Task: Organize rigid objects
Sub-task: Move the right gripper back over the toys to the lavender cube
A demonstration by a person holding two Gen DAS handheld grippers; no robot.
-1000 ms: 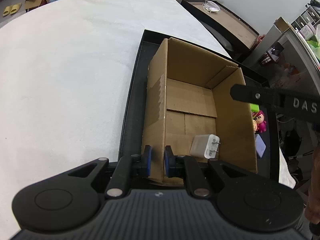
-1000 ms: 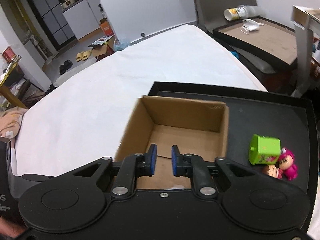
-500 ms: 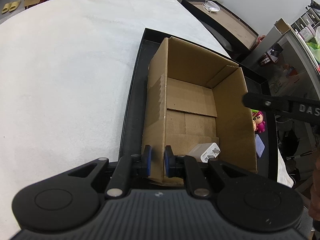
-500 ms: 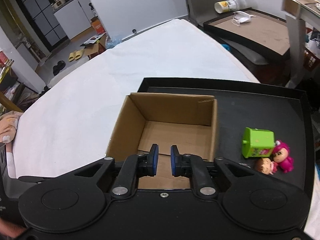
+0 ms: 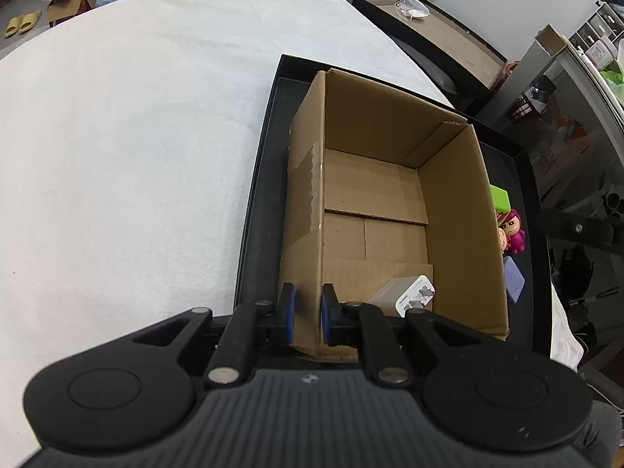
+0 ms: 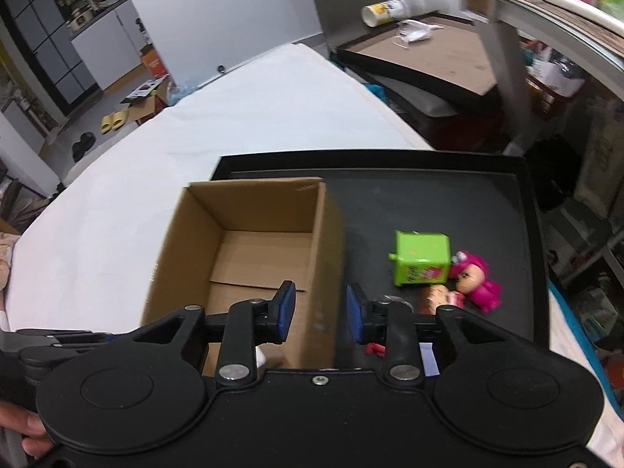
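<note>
Yellow slippers (image 6: 114, 121) lie on the floor beyond the white cloth (image 5: 136, 124).

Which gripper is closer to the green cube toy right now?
Right. The right gripper hovers open beside the green cube toy; the left gripper clamps the cardboard box wall opposite.

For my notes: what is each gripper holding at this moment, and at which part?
The left gripper pinches the cardboard box by its near-left wall edge. The right gripper, jaws just opening, holds nothing.
</note>
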